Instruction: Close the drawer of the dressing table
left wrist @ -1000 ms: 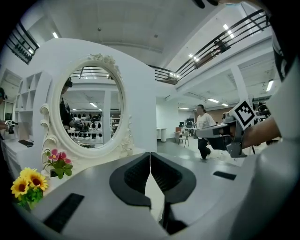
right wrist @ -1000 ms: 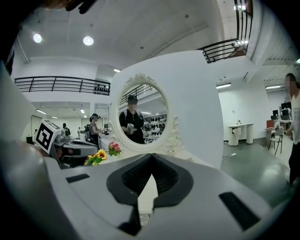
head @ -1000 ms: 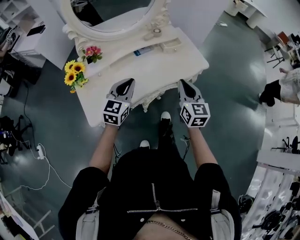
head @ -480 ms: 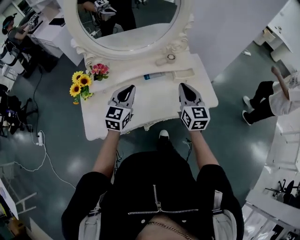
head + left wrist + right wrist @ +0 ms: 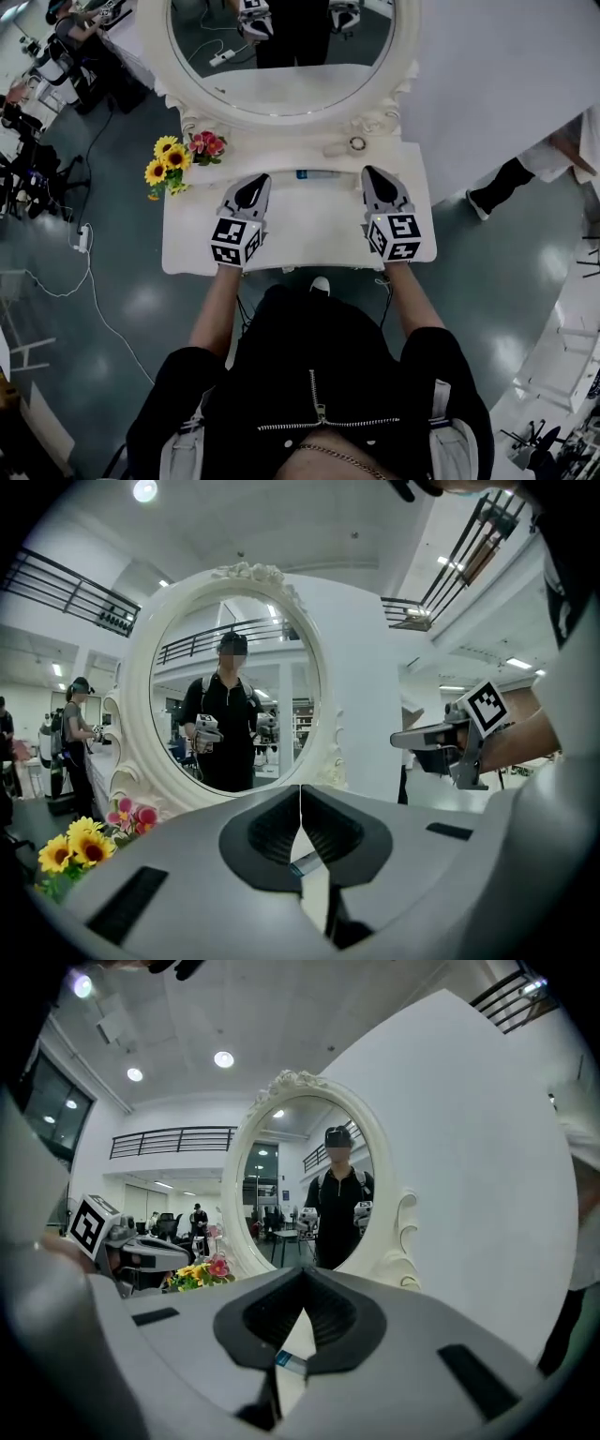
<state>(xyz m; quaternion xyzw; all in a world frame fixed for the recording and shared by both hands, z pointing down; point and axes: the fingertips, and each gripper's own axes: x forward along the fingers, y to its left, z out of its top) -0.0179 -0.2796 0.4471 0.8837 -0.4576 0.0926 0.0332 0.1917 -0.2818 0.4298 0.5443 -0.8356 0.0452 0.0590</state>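
The white dressing table (image 5: 197,248) stands square in front of me, under its oval mirror (image 5: 281,56). Its drawer is hidden below the tabletop in the head view, and neither gripper view shows it. My left gripper (image 5: 255,178) (image 5: 300,789) hovers over the left half of the tabletop, jaws shut with nothing between them. My right gripper (image 5: 372,171) (image 5: 303,1274) is over the right half, also shut and holding nothing. Both point toward the mirror, which reflects me holding them. Each gripper view also catches the other gripper at its side.
Sunflowers (image 5: 167,159) and pink flowers (image 5: 208,143) stand at the table's back left. A small tube (image 5: 314,173) and a round jar (image 5: 357,143) lie near the mirror's base. A power strip with cables (image 5: 82,239) is on the floor at left. A person's leg (image 5: 497,187) shows at right.
The table has swung from slanted to square in front of me. Both grippers moved from its front edge to over the tabletop, still shut.
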